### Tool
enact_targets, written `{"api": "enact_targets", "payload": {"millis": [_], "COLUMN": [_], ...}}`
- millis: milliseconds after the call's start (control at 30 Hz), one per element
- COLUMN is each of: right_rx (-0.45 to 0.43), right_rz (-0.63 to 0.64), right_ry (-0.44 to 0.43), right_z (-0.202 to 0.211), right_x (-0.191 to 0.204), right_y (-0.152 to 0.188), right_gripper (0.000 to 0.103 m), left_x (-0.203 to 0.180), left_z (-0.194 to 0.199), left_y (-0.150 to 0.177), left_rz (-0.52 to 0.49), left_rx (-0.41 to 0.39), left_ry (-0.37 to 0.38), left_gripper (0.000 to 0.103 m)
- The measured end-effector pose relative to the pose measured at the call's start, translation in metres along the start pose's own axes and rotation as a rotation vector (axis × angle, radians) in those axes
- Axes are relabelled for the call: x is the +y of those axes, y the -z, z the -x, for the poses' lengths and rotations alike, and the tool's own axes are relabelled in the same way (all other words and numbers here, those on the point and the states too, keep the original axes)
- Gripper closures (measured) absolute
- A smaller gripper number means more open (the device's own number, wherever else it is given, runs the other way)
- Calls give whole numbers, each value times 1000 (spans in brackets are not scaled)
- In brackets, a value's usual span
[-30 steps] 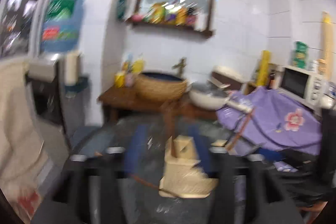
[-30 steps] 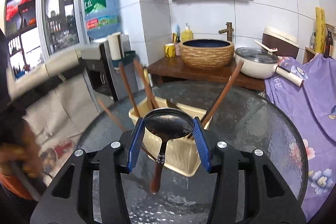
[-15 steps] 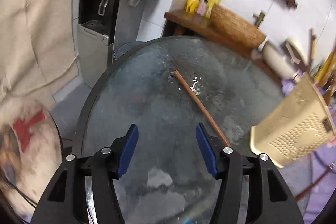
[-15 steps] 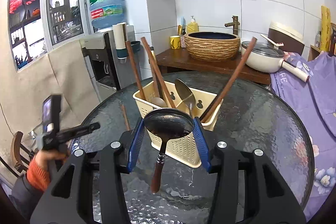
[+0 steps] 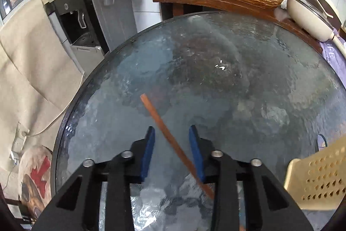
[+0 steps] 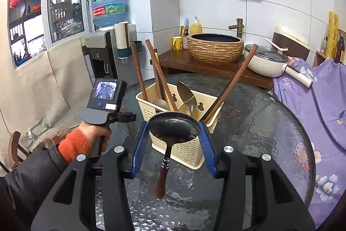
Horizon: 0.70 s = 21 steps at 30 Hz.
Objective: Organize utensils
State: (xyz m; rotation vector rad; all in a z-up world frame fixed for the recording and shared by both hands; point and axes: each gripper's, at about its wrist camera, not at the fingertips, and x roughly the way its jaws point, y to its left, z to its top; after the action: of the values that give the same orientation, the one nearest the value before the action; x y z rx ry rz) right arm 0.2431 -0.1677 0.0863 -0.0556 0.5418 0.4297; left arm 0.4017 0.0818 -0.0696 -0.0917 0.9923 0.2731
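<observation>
The left gripper hung over the glass table with its blue pads astride a wooden chopstick lying flat on the glass; the jaws had just been closing, yet the pads stood clear of the stick, so it was not gripped. The right gripper was clamped on the bowl of a dark ladle, handle hanging toward the near edge. Just beyond it stood the cream utensil basket, holding several chopsticks and a metal spoon upright. The person's left hand, in an orange cuff, held its tool left of the basket
</observation>
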Motion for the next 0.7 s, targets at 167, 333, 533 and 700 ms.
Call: {"api": "enact_targets", "payload": {"millis": [167, 333, 533, 700], "right_rx": [5, 15, -4, -60], "right_rz": [-8, -28, -42, -45], "right_ry": [-15, -20, -25, -12], "right_z": [-5, -11, -10, -4], "right_x": [-3, -6, -8, -13], "right_y": [-4, -2, -7, -18], "right_gripper": [56, 56, 56, 56], "left_x": [-8, -13, -2, 14], "left_z": [-8, -1, 8, 56], "left_y": [-14, -11, -6, 3], "left_rz": [-50, -72, -19, 0], "left_rx": [14, 3, -9, -124], "left_ry": [12, 19, 98, 179], "left_gripper": [93, 96, 96, 96]}}
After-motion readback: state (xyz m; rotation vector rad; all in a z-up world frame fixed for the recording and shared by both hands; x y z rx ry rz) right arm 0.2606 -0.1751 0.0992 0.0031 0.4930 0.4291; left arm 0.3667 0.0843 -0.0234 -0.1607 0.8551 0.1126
